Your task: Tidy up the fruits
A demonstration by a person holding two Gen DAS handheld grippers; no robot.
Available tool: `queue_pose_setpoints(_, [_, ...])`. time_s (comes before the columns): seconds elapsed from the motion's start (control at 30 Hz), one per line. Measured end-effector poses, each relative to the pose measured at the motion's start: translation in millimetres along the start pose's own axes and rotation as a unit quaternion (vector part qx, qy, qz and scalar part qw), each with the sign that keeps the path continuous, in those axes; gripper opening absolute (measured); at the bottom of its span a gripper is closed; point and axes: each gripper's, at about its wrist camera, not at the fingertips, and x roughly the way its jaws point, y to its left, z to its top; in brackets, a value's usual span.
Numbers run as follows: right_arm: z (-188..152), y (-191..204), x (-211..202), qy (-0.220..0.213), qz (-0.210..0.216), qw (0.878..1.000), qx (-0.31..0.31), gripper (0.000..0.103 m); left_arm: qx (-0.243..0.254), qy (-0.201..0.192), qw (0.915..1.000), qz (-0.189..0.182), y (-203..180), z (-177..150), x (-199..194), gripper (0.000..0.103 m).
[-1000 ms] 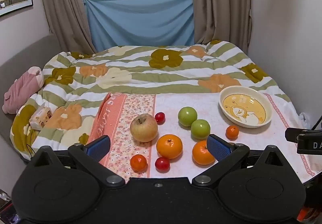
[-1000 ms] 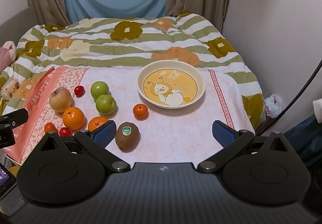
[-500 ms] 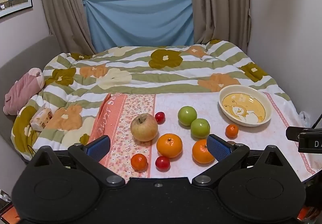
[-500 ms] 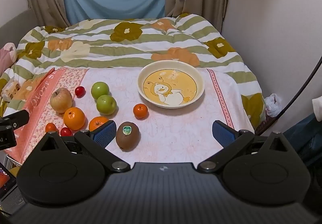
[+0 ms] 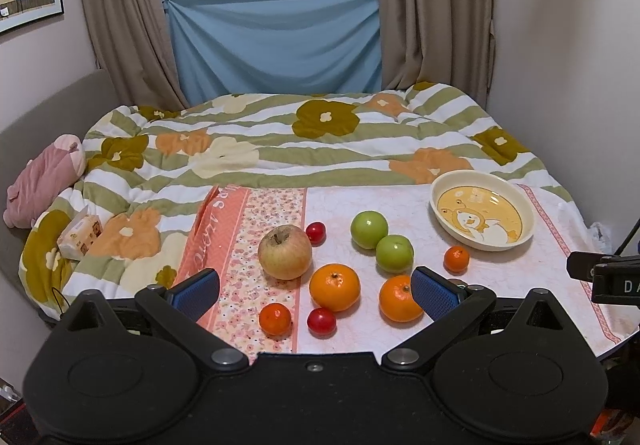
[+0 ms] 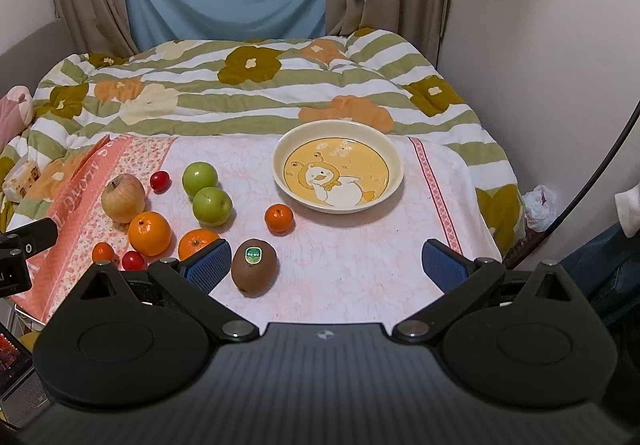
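Here, left gripper (image 5: 314, 287) wide open, empty, hovering at the near edge of the desk (image 5: 500, 277). Between its blue pads: large orange (image 5: 335, 287), small red fruit (image 5: 321, 321) and small tangerine (image 5: 275, 319) nearest, just beyond the fingertips. Second orange (image 5: 398, 299) touching or just behind the right pad (image 5: 434, 293), partly hidden by it. Farther out, yellowish apple (image 5: 285, 252) on the floral strip of the cloth, with another red fruit (image 5: 315, 233) just beside it. Two green apples (image 5: 369, 229) (image 5: 394, 253) touching each other, right of centre. Lone tangerine (image 5: 456, 259) near the bowl (image 5: 440, 213), which sits empty at the far right with a cartoon print inside.

Right gripper (image 6: 326, 265) likewise spread wide, holding nothing, low over the near desk edge. Brown kiwi (image 6: 253, 267) with a green sticker just inside the left pad (image 6: 208, 269), close beside it, whether touching cannot be told. Bare cloth across the remaining gap. Bowl straight ahead, well beyond the fingertips; remaining fruit clustered to the left, outside the left finger. Behind the desk, a bed with a flowered, striped quilt (image 6: 256, 97).
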Motion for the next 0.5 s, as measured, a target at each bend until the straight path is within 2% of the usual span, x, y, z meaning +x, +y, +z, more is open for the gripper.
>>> queue_pose_setpoints(0.1, [-0.1,1.7,-2.5,0.001,0.002,1.000,0.001,0.103,0.003,-0.004,1.0000,0.001,1.6,1.1,-1.6,0.103])
queue_pose_setpoints(0.27, [0.8,6.6,-1.8,0.005,0.014,1.000,0.003,0.103,0.019,0.011,0.9997,0.009,7.3,6.8,6.6,0.103])
queue_pose_setpoints(0.5, [-4.7,15.8,22.5,0.008,0.017,1.000,0.017,0.103,0.032,0.039,0.9986,-0.015,18.8,4.1,37.0,0.103])
